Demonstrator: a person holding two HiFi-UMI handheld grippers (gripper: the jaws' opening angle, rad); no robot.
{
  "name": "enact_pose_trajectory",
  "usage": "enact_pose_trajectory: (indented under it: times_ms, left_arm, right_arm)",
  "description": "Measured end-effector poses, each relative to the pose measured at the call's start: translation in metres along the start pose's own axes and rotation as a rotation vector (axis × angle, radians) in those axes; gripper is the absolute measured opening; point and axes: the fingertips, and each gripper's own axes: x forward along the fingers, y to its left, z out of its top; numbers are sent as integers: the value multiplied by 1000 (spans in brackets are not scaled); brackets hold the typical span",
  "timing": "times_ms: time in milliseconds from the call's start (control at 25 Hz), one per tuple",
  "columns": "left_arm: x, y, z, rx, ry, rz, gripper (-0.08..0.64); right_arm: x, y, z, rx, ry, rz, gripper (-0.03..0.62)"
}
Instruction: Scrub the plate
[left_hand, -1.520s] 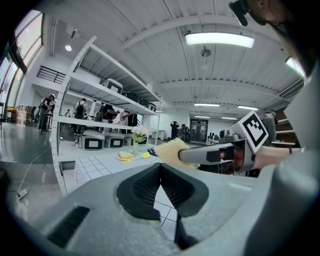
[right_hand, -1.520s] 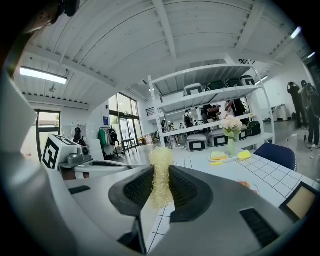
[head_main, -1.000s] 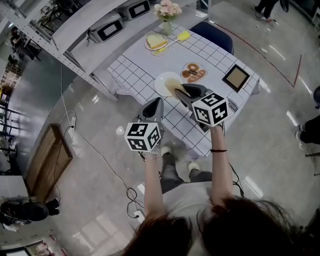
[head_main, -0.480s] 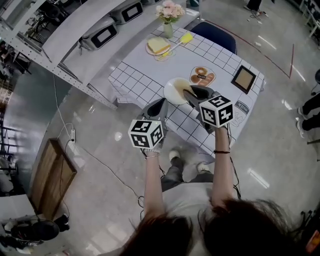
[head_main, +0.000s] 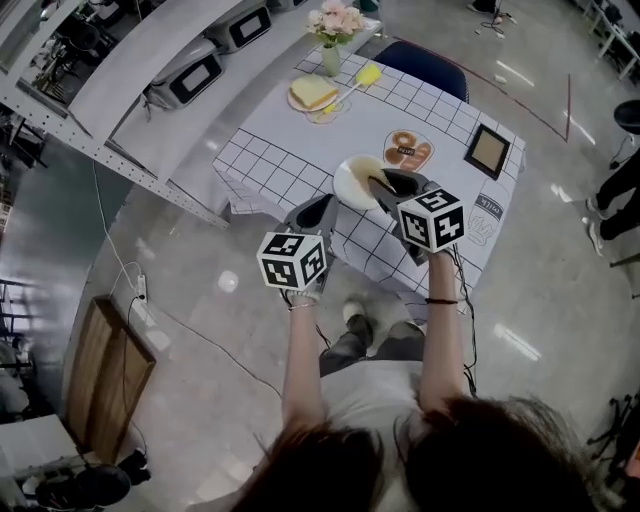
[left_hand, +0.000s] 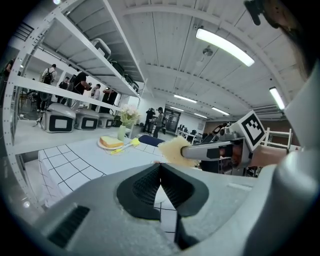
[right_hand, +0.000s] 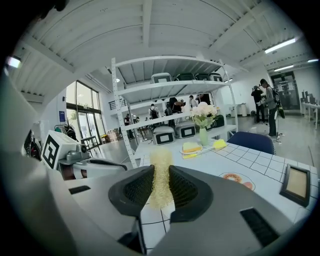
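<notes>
Head camera first: I am looking down on a table draped in a white cloth with a black grid (head_main: 285, 150). The round white plate (head_main: 347, 188) is lying near the table's front edge. My right gripper (head_main: 376, 184) is reaching over it, and the pale yellow mesh scrubbing pad (head_main: 366, 168) is showing at its tip above the plate. I cannot tell from here whether the pad is touching the plate. My left gripper (head_main: 320, 203) is hovering just beside the plate, over the table's near edge. Farther back, a glass vase of pink flowers (head_main: 334, 28) and a dark picture frame (head_main: 487, 150) are standing well apart from the plate.

Left gripper view: the jaws are pressing together with nothing between them. Beyond them, the right gripper (left_hand: 187, 151) is carrying the pad (left_hand: 171, 150) at its tip.

Right gripper view: the jaws are clenching the pad (right_hand: 161, 160), which is standing upright between them and poking out above. The left gripper (right_hand: 112, 164) is showing at the left.
</notes>
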Motion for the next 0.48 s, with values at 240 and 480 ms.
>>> enact_pose_trajectory:
  times_ms: [240, 480]
  left_arm:
    - [5, 4, 0, -1, 15, -39, 11]
    - [14, 8, -2, -32, 24, -49, 11]
  right_arm:
    - [3, 4, 7, -39, 0, -21, 80]
    - [11, -6, 12, -75, 27, -23, 80]
